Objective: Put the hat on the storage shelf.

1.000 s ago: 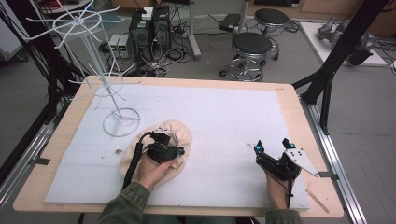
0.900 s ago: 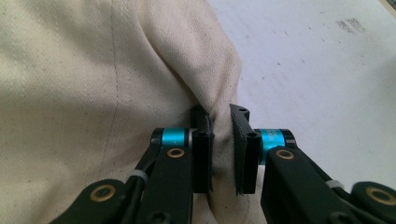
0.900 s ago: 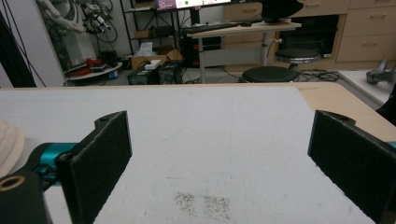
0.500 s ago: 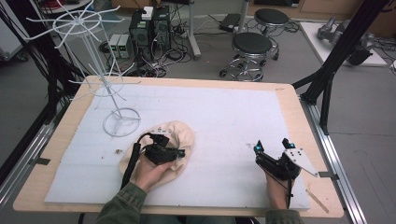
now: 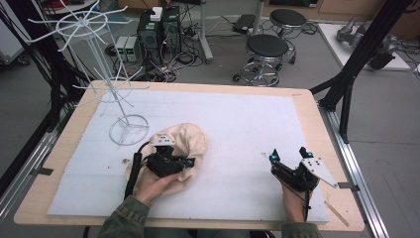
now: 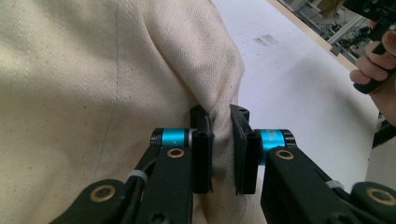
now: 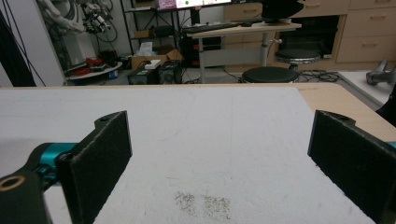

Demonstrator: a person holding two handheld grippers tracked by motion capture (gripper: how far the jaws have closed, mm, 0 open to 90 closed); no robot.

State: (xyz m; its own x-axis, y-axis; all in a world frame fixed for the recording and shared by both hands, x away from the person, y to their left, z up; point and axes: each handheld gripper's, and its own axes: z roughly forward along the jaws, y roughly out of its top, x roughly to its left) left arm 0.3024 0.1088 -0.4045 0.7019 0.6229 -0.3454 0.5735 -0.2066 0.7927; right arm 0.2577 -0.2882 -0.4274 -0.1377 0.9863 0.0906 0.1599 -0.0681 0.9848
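A cream canvas cloth hat [image 5: 185, 144], soft and rumpled, lies at 8 o'clock on the white foam sheet [image 5: 237, 119] covering the wooden bench. The left gripper [image 6: 221, 144] pinches a woven fold between narrow jaws. The right gripper [image 5: 288, 157], at 4 o'clock, has felt-faced jaws wide, empty. A white wire rack [image 5: 111, 79] stands at 10 o'clock.

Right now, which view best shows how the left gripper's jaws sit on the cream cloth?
The left gripper view: the left gripper pinches a fold of the cream cloth between its jaws. In the high view the gripper covers the contact on the cloth. The right gripper view looks across white foam.
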